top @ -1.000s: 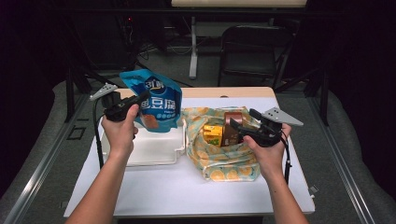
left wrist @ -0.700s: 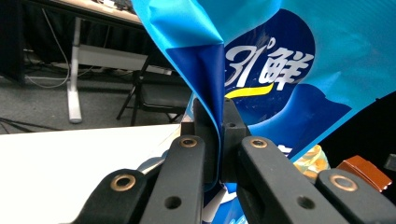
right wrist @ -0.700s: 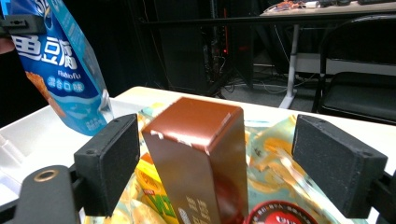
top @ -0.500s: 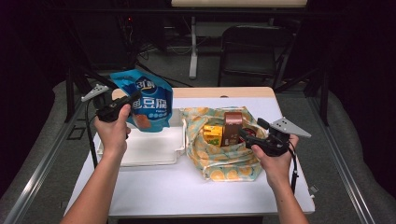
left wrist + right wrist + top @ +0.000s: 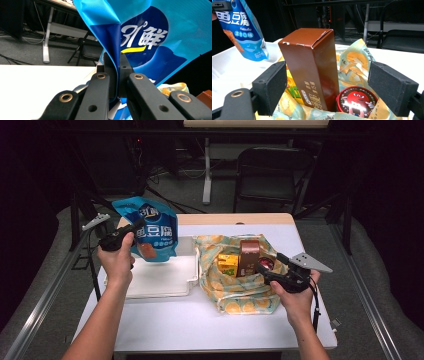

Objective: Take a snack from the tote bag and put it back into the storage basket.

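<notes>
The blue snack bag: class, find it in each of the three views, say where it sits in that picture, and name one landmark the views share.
High view: the blue snack bag hangs upper left, above the white tray, held by the left tongs.
Left gripper view: it covers the upper right, its edge pinched between the black jaws.
Right gripper view: it hangs in the top left corner.
Shared landmark: the yellow patterned cloth bag.
</notes>
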Available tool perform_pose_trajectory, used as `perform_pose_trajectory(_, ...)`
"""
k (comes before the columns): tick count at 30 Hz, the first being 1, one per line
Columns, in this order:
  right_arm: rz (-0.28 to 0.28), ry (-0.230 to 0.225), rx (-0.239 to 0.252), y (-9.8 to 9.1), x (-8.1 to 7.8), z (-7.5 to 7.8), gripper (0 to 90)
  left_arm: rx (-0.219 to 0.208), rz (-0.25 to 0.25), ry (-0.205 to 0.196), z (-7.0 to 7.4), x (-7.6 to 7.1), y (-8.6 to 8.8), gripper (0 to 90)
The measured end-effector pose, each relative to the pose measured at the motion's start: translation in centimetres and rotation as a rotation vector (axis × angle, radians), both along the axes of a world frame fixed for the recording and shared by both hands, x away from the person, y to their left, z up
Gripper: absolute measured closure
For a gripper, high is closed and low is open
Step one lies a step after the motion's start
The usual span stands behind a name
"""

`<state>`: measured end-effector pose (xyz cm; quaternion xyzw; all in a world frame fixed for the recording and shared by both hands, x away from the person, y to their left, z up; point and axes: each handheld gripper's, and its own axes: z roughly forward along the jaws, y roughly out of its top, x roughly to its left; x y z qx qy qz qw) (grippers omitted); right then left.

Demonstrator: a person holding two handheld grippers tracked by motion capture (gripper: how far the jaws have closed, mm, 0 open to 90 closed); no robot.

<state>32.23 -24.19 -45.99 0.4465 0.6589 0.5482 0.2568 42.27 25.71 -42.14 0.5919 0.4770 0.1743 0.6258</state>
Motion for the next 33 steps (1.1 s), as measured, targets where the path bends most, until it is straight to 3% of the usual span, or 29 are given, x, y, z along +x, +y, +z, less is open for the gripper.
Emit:
perform_pose_trajectory(7, -0.004, 0.012, -0.008, -0.2, 0.0, -0.4, 15.4, -0.012, 0.016, -0.007, -0.7, 0.6, 0.4, 89.9)
perform_pose_trajectory(18, -0.013, 0.021, -0.013, -0.3, 0.0, -0.8, 15.5, -0.053, 0.048, 0.016, -2.9, 1.2, 2.1, 89.9)
perform_pose_trajectory(33, -0.018, 0.031, -0.014, -0.3, 0.1, -1.1, 15.4, -0.034, 0.101, 0.023, -4.1, 1.7, 3.9, 89.9)
